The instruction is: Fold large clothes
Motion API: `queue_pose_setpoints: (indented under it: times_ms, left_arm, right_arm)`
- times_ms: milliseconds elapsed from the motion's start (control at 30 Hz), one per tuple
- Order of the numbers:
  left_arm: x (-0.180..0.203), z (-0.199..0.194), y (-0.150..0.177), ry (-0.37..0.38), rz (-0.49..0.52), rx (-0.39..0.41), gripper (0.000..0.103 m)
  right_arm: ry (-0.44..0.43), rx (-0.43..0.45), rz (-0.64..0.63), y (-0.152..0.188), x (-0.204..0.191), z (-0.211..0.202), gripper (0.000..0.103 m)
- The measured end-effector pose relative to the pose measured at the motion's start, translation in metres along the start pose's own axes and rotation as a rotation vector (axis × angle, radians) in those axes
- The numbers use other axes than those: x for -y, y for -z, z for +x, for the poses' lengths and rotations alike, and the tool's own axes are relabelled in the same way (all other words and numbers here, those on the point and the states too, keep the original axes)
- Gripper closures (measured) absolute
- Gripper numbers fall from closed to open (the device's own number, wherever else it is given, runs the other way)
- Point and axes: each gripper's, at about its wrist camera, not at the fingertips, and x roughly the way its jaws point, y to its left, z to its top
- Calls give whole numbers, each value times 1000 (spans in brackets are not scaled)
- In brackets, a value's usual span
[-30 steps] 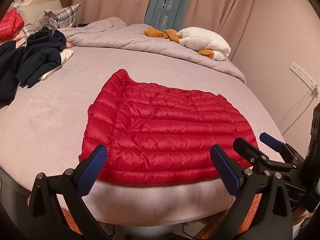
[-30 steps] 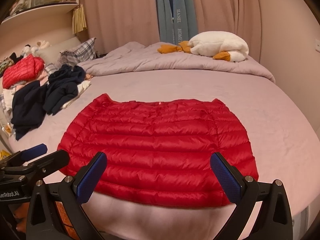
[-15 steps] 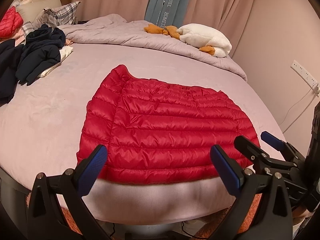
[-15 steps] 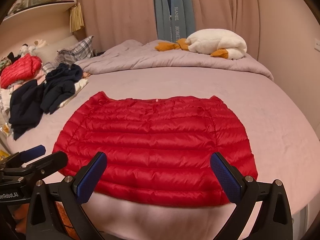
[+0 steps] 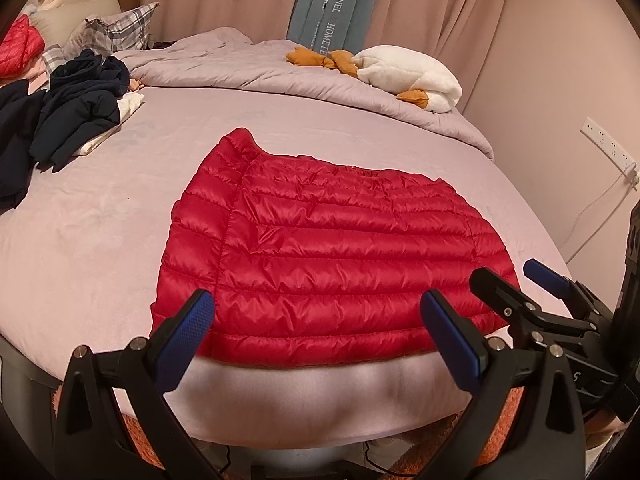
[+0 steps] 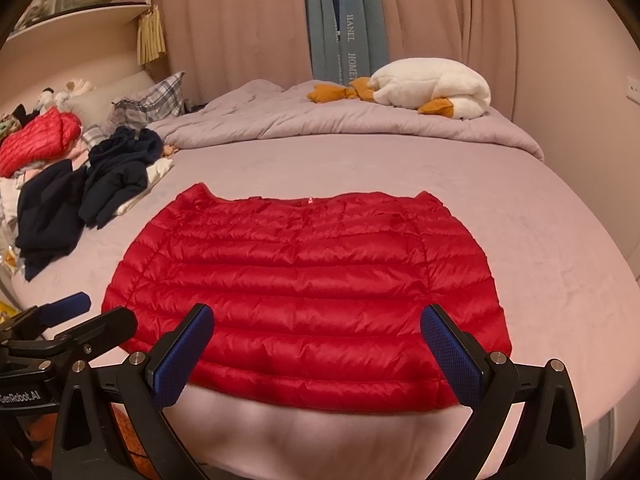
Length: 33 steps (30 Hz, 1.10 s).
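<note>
1. Red quilted jacket point(image 5: 328, 256) lies flat on the bed point(image 5: 92, 224), hem toward the near edge, collar toward the far side. Sleeves look folded in; outline roughly trapezoidal.
2. Left tool point(image 5: 320, 332): fingers spread wide, nothing between them, hanging above the near bed edge just short of the hem.
3. Right tool point(image 6: 316, 344): also spread wide and empty, hanging over the hem.
4. Left wrist view only: the right tool enters at the lower right, its blue pads apart; a wall socket strip point(image 5: 608, 140) with a white cable point(image 5: 596, 208) running down from it.
5. Right wrist view only: the left tool enters at the lower left, with "GenRobot.AI" lettering on its body; a wall shelf point(image 6: 80, 12) at upper left; a small zip pull point(image 6: 310, 200) at the collar centre.
6. Both views: dark clothes pile point(image 6: 80, 196) on the bed's left part, a second red padded garment point(image 6: 38, 138) behind it, plaid pillow point(image 5: 120, 30), crumpled duvet point(image 5: 256, 68) along the far side, white plush goose point(image 6: 432, 84) lying on the duvet.
</note>
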Motion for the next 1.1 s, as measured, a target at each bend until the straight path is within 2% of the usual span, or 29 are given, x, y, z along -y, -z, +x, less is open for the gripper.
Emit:
queue_pose_setpoints:
  times_ms: [1100]
  left_arm:
    - [-2,-4,-2,1,-10,3,0]
  right_arm:
    - [2,11,-11,0,-2,-4,1]
